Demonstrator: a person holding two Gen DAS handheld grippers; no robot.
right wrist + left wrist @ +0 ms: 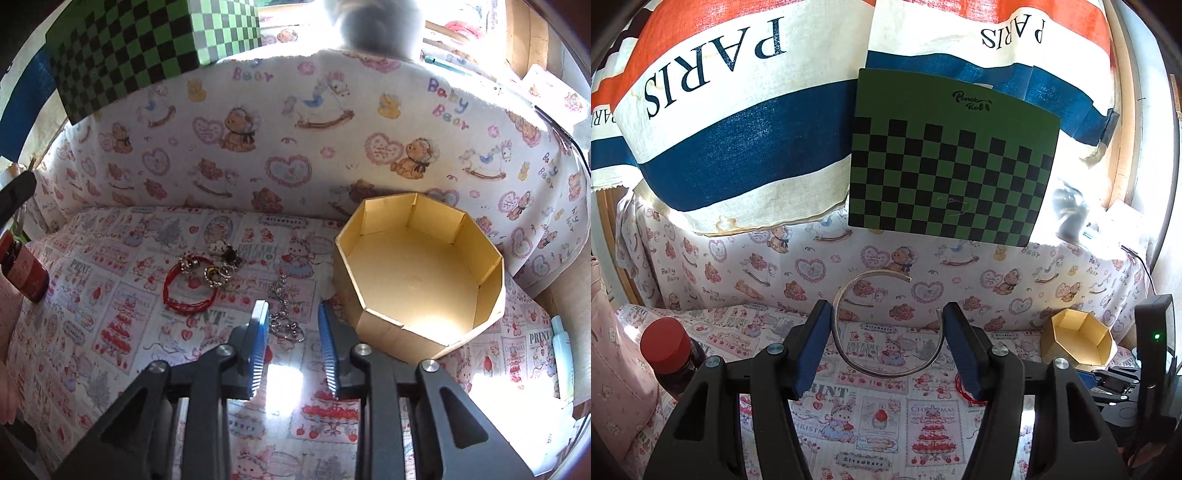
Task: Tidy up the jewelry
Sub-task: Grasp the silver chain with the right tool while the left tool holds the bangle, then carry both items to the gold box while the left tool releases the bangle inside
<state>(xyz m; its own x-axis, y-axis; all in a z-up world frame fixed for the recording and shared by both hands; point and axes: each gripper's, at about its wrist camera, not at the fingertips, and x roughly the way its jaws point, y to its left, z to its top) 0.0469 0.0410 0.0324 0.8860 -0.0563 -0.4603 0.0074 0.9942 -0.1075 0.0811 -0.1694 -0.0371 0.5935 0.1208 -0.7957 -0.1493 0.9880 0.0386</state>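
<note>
In the left wrist view my left gripper [884,314] holds a silver open bangle [886,371] between its blue pads, lifted above the printed cloth. A gold octagonal box [1080,341] stands open at the right; it also shows in the right wrist view [421,275], empty. My right gripper [291,312] is open, its fingers either side of a silver chain [282,317] lying on the cloth. A red cord bracelet [190,288] with metal charms and some rings [218,273] lie to the left of it.
A red-capped bottle [670,356] stands at the left of the cloth, also seen in the right wrist view [24,271]. A green checkerboard [951,158] hangs on the back wall. A pale blue tube [563,354] lies right of the box. Black equipment [1152,354] sits at far right.
</note>
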